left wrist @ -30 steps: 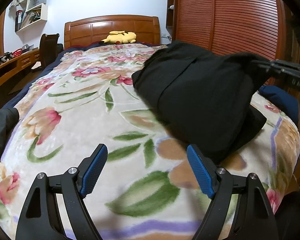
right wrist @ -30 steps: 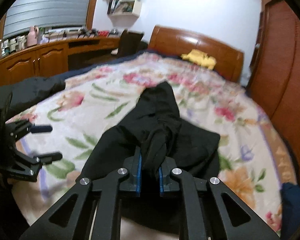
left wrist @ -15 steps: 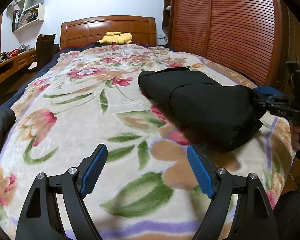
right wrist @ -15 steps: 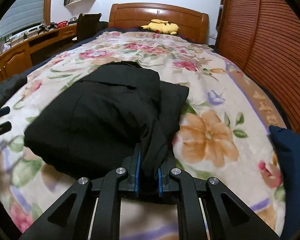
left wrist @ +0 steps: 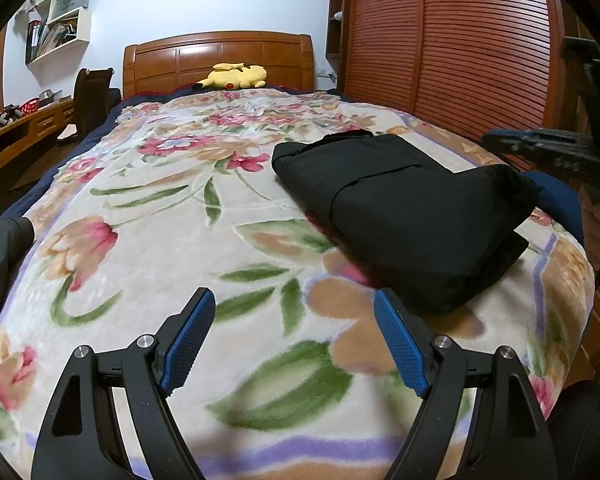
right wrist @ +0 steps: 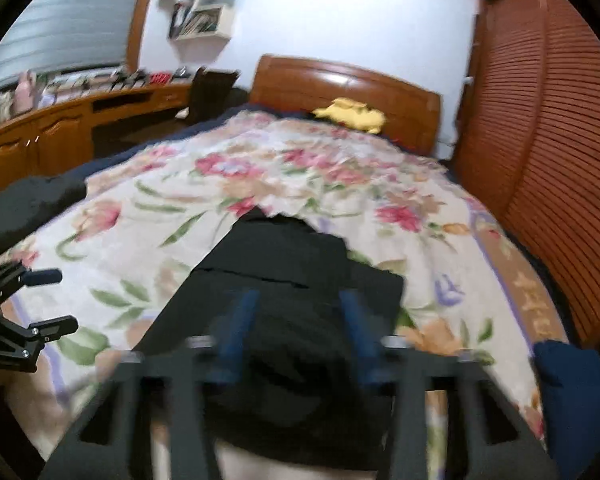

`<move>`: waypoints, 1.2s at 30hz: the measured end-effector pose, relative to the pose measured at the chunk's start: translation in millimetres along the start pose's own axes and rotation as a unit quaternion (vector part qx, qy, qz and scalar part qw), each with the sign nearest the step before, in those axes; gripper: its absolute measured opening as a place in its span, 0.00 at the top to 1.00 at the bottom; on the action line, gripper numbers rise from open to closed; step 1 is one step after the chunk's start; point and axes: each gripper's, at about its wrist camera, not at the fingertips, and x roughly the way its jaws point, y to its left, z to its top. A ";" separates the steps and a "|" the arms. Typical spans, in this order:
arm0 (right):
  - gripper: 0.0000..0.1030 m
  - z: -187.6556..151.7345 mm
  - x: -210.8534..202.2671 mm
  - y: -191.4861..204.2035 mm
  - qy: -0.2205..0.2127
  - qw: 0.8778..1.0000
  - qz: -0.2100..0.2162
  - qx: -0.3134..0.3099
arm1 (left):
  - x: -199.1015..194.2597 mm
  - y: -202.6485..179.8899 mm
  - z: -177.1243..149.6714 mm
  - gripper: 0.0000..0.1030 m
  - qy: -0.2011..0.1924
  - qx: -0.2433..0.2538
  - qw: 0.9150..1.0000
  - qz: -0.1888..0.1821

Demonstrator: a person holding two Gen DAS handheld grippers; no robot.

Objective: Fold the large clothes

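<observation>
A folded black garment [left wrist: 400,208] [right wrist: 292,256] lies on the right half of the flowered blanket [left wrist: 160,240]. My right gripper [right wrist: 298,320] hovers at its near end, blurred by motion. Its blue pads [right wrist: 240,332] stand apart and press on nothing, with the cloth lying beneath and between them. From the left wrist view this gripper [left wrist: 540,144] shows dark and blurred at the right edge, held in a hand [left wrist: 598,220]. My left gripper [left wrist: 292,304] [right wrist: 44,300] is open and bare above the blanket near the foot of the bed, its right finger close to the garment's near corner.
A yellow plush toy [left wrist: 236,76] lies by the wooden headboard [left wrist: 220,60]. Slatted wardrobe doors [left wrist: 440,48] line the right side. Desk and chair [left wrist: 92,100] stand on the left. A dark blue cushion [right wrist: 568,384] sits at the bed's right edge, another dark garment [left wrist: 0,248] at its left.
The right gripper brought the black garment down onto the bed, then its jaws spread and let the cloth go. The left gripper has stayed still and open.
</observation>
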 end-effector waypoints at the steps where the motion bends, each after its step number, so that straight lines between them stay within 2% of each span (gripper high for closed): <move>1: 0.81 -1.5 4.7 1.6 0.006 1.000 0.000 -0.004 | -0.2 -0.6 0.0 0.20 0.000 -0.001 1.000 -0.001; 6: 0.81 -20.7 25.4 -10.5 0.056 0.998 -0.008 0.004 | -0.1 -1.3 -0.6 0.20 0.000 0.001 1.000 -0.001; 9: 0.85 -56.2 51.1 -24.1 0.134 0.991 -0.016 0.020 | -0.7 1.0 -1.4 0.20 0.000 0.004 1.000 0.000; 12: 0.85 -74.4 54.0 -30.5 0.127 0.991 -0.015 0.036 | -0.5 -0.2 -1.5 0.20 0.000 0.001 1.000 -0.001; 15: 0.85 -73.0 55.8 -29.0 0.116 0.992 -0.021 0.046 | -1.3 0.0 -2.7 0.20 0.001 0.001 1.000 -0.002; 19: 0.85 -76.0 54.4 -5.8 0.108 0.993 -0.028 0.038 | -3.5 -2.6 -2.6 0.20 -0.003 0.007 1.000 -0.005; 21: 0.84 -75.1 48.9 -10.7 0.103 0.993 -0.024 0.043 | -2.5 -4.0 -2.2 0.20 -0.002 0.009 1.000 -0.007; 26: 0.81 -77.5 29.8 -27.2 0.079 0.994 -0.057 0.057 | 3.2 -12.6 2.4 0.20 -0.001 0.017 1.000 -0.012; 30: 0.82 -99.0 43.8 -34.2 0.098 0.992 -0.033 0.069 | 14.1 -16.8 15.3 0.20 0.009 0.013 1.000 -0.022; 33: 0.82 -105.4 43.1 -32.6 0.089 0.993 -0.027 0.074 | 23.4 -17.8 28.0 0.20 0.013 0.008 0.999 -0.028; 36: 0.82 -107.6 40.3 -33.8 0.083 0.994 -0.020 0.072 | 36.6 -21.1 41.8 0.20 0.021 0.024 0.999 -0.025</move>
